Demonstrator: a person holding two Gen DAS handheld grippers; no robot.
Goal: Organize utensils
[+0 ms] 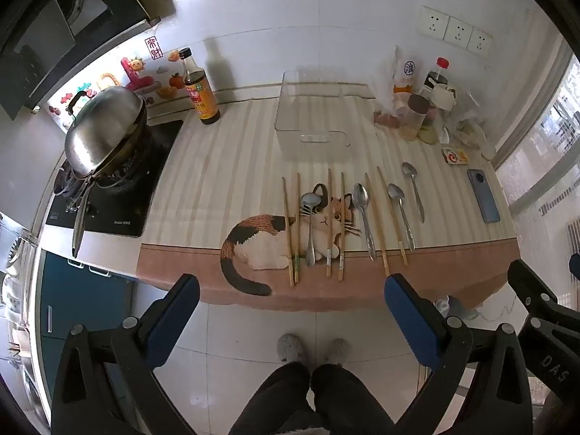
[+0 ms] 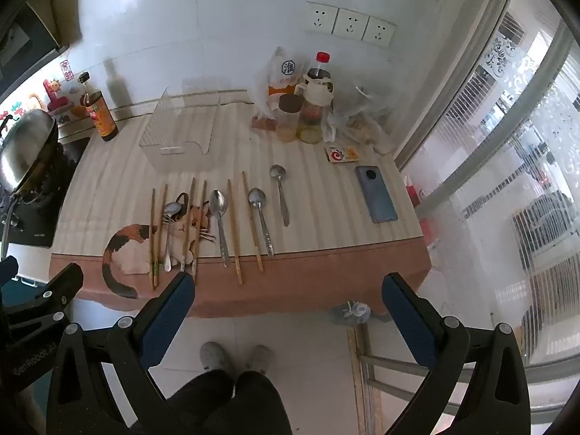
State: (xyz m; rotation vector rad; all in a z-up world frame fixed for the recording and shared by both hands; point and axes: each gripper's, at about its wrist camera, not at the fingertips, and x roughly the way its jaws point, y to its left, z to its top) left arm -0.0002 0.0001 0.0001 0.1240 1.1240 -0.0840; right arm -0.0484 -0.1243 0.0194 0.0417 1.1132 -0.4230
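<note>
Several metal spoons and wooden chopsticks lie side by side on a striped cat-print cloth (image 1: pixel 203 181). One spoon (image 1: pixel 311 228) rests over the cat's head, another spoon (image 1: pixel 364 217) lies just right of it, and a third spoon (image 1: pixel 415 190) is farthest right. A chopstick pair (image 1: pixel 293 228) lies at the left of the row. Behind them stands a clear plastic bin (image 1: pixel 311 116), empty. My left gripper (image 1: pixel 290 286) hangs open above the floor, short of the table's front edge. My right gripper (image 2: pixel 288 284) is open too, with nothing between its fingers.
A dark sauce bottle (image 1: pixel 199 90) and a lidded wok (image 1: pixel 105 130) on a stove sit at the left. Jars, bottles and bags (image 1: pixel 424 108) crowd the back right corner, with a small box (image 1: pixel 455 156) and a phone (image 1: pixel 484 195) near the right edge. A person's legs and slippers (image 1: pixel 311 351) show below.
</note>
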